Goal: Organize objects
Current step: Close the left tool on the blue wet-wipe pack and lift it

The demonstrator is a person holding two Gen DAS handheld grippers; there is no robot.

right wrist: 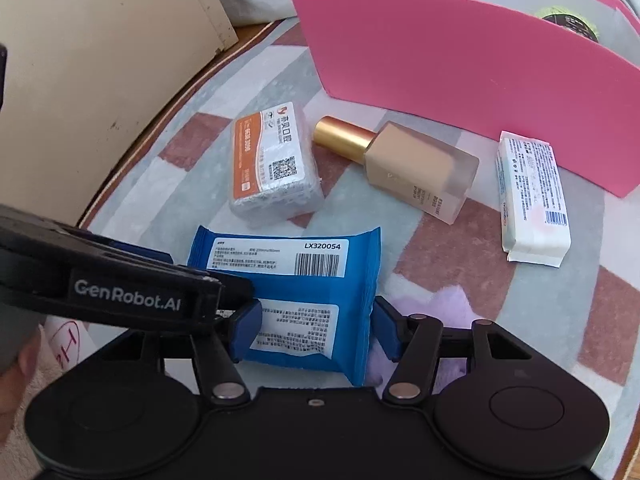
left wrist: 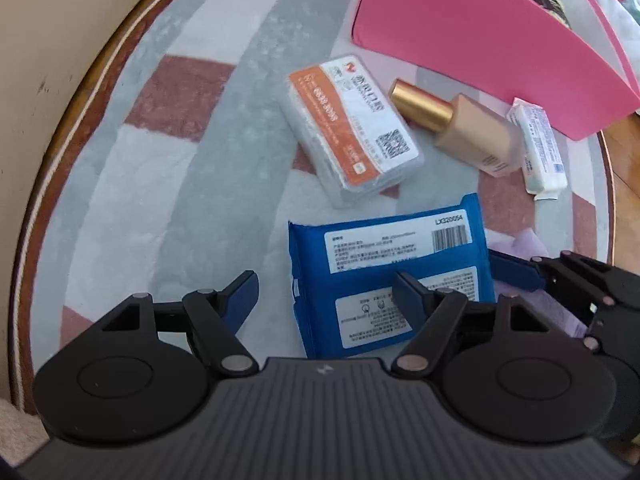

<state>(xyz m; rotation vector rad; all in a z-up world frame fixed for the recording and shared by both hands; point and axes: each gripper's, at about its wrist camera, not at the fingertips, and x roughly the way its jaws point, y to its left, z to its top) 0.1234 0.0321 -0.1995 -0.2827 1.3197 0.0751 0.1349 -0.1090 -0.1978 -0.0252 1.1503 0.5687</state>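
Note:
A blue wipes pack lies label-up on the checked cloth. My right gripper straddles its near end, with a blue pad against each side edge of the pack. My left gripper stands open over the pack's left part. Its right finger is above the pack and its left finger is over bare cloth. In the left wrist view one right-gripper finger sits at the pack's right edge. In the right wrist view the left gripper's arm covers the pack's left edge.
Beyond the pack lie a clear box with an orange label, a beige bottle with a gold cap and a white packet. A pink box stands behind them. A lilac cloth lies right of the pack. The table's rim curves left.

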